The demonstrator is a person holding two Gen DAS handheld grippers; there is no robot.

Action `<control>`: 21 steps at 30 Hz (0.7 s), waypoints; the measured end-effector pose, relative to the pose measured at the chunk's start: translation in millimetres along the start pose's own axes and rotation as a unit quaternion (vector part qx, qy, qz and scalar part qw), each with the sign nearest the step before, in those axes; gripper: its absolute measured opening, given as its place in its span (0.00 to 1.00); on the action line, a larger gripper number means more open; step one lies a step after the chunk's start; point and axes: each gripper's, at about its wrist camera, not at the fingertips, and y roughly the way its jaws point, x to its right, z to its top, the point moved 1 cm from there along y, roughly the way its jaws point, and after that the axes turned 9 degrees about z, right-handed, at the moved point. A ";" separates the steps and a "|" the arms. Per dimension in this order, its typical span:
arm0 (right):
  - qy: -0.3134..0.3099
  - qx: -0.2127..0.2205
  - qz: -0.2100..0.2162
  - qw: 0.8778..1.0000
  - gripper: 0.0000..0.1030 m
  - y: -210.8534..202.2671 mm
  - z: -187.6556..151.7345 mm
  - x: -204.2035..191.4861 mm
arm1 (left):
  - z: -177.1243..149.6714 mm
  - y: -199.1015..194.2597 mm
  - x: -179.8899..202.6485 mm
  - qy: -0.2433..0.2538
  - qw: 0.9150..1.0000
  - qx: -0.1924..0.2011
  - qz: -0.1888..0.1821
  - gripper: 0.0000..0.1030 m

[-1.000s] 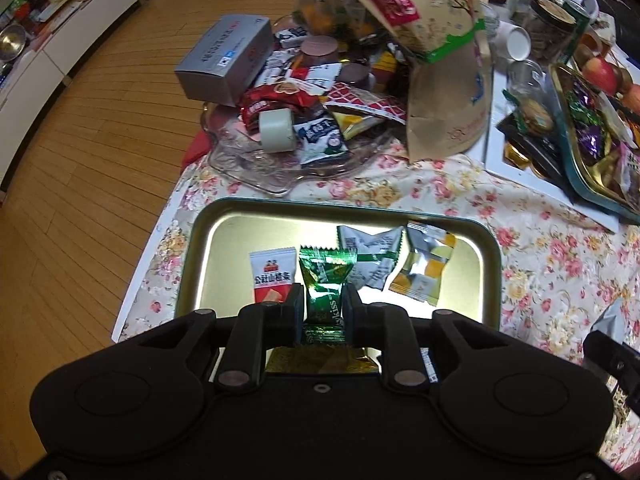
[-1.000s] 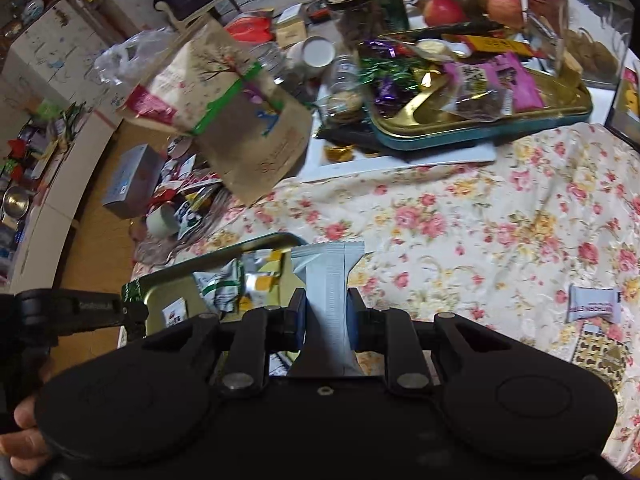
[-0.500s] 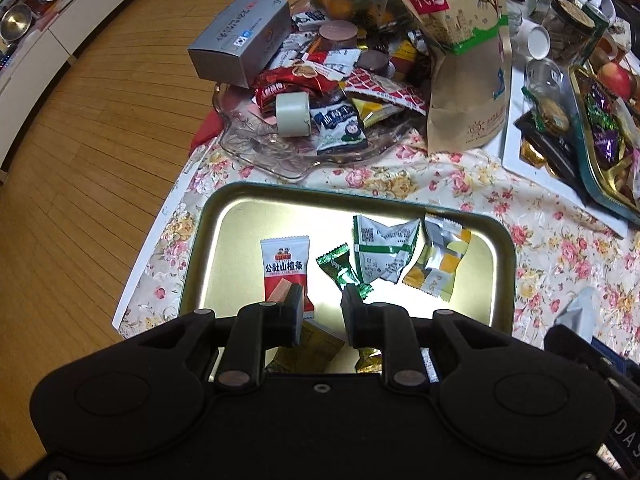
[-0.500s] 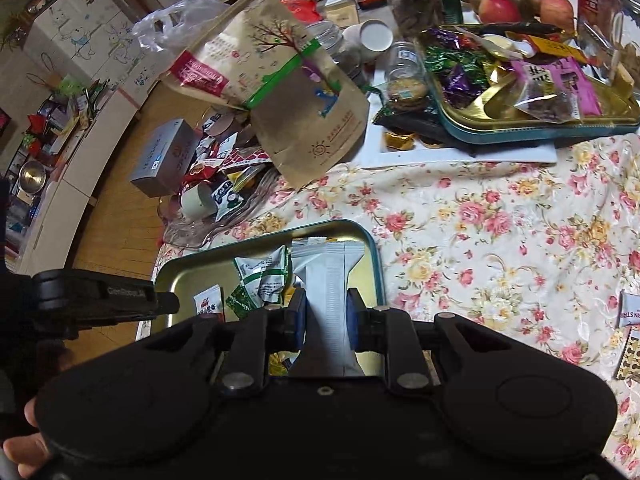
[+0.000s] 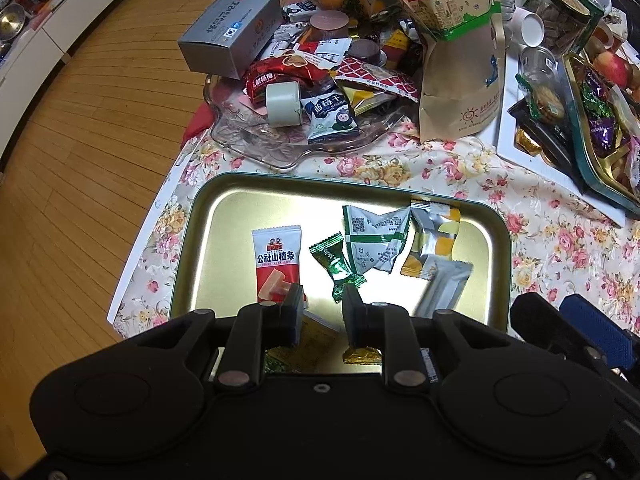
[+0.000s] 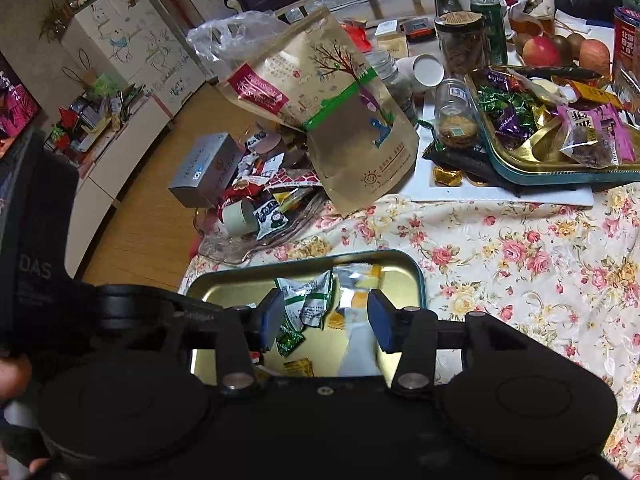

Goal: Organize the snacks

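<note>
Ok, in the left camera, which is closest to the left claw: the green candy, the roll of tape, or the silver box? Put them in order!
1. Green candy, in the gold tray, just ahead of the left claw.
2. Roll of tape, farther on, in the glass dish.
3. Silver box, farthest, at the table's far left edge.

Grey packet (image 5: 442, 288) motion-blurred; gold sweet (image 5: 362, 354) half hidden behind left tool (image 5: 320, 310).

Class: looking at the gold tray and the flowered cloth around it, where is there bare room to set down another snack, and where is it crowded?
Free: the gold tray's left strip, between its rim and the red-and-white packet; also the flowered cloth right of the tray. Crowded: the tray's right half, with overlapping wrappers, and the glass dish heaped behind it.
</note>
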 end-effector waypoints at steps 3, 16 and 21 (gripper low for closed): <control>0.010 -0.009 -0.007 1.000 0.48 1.4 1.2 5.5 | -1.3 -0.3 3.4 0.006 1.000 -0.003 -0.007 0.30; 0.019 -0.056 -0.106 0.993 0.51 12.5 -3.8 34.7 | -10.6 -7.1 34.6 0.053 0.998 -0.016 -0.031 0.30; 0.025 -0.073 -0.136 0.988 0.52 11.1 -6.1 48.1 | -17.0 -14.1 53.8 0.077 0.996 -0.018 -0.042 0.30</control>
